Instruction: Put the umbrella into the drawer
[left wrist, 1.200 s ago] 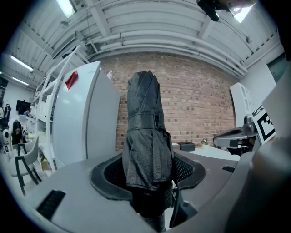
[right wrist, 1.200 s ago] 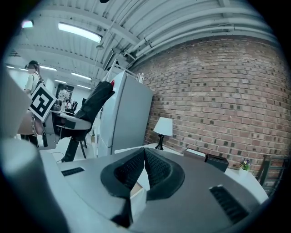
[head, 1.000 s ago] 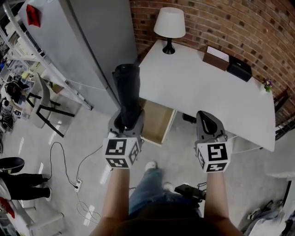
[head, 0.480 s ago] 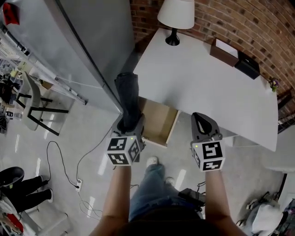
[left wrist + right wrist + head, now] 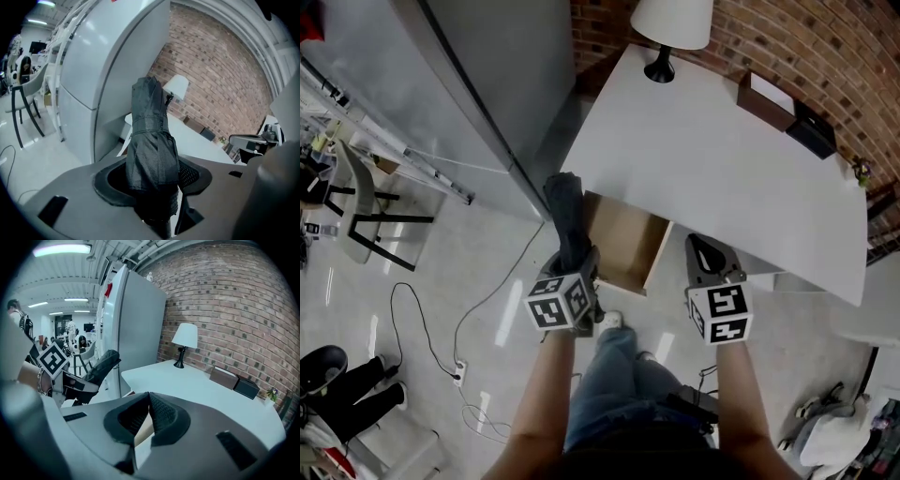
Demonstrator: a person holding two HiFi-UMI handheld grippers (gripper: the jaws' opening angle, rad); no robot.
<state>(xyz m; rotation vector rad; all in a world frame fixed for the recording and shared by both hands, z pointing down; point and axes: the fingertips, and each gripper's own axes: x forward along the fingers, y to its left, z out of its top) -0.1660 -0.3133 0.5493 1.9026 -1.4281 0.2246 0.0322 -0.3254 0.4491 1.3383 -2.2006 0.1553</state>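
Note:
The folded black umbrella [image 5: 566, 217] sticks out forward from my left gripper [image 5: 576, 263], which is shut on its lower end. In the left gripper view the umbrella [image 5: 150, 126] stands upright between the jaws of the left gripper [image 5: 153, 178], whose pads press on its sides. Its far end lies at the left edge of the open wooden drawer [image 5: 630, 246] under the white table [image 5: 722, 159]. My right gripper [image 5: 703, 246] hovers in front of the drawer's right side, shut with nothing in it [image 5: 148, 397]. The umbrella [image 5: 101, 366] also shows in the right gripper view.
A tall grey fridge [image 5: 487, 75] stands close on the left of the drawer. On the table are a lamp [image 5: 670, 23], a brown box [image 5: 764, 94] and a black box [image 5: 813, 131]. A cable and power strip [image 5: 457, 375] lie on the floor. The person's shoe [image 5: 609, 322] is below the drawer.
Both grippers have sunk towards the drawer. The umbrella has come down with the left gripper and leans more to the left; the left cube has rolled.

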